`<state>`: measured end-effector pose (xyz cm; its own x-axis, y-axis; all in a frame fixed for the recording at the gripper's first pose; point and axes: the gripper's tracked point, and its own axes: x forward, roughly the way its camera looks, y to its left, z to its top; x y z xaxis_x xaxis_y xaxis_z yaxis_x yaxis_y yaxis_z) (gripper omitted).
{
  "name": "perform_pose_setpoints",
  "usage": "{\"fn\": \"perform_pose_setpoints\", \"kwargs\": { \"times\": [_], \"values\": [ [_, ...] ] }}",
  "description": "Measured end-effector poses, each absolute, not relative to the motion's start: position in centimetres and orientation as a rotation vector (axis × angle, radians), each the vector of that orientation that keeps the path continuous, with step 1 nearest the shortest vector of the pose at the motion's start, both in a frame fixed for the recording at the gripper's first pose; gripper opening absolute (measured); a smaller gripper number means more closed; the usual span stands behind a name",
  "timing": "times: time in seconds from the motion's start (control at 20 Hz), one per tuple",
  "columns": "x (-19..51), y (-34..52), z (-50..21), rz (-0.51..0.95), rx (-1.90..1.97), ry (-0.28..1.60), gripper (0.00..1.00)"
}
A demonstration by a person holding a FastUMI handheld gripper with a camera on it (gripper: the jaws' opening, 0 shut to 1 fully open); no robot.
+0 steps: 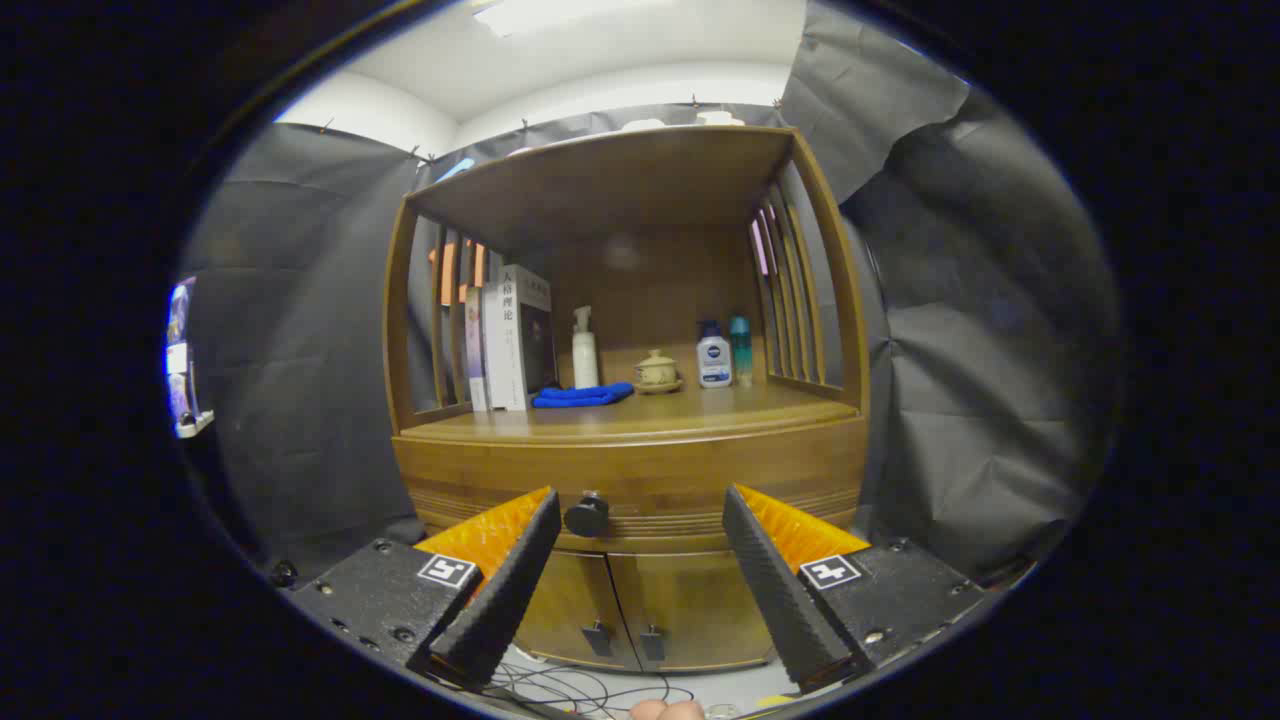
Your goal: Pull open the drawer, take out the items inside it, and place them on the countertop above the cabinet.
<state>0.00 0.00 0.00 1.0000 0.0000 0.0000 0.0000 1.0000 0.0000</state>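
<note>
A wooden cabinet stands against black cloth walls under a white ceiling. Its countertop carries books, a blue cloth, bottles and a small pot. The drawer is closed, running crosswise, its knob facing the gripper. The fingers are spread wide, holding nothing. The drawer's contents are hidden.

Tongs spread, open path to knob; countertop front seemingly free.
</note>
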Motion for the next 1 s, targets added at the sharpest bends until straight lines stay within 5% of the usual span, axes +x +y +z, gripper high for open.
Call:
{"fn": "perform_pose_setpoints", "kwargs": {
  "times": [1.0],
  "values": [
    [-0.3,0.7,-1.2,0.002,-0.04,0.015,1.0]
  ]
}}
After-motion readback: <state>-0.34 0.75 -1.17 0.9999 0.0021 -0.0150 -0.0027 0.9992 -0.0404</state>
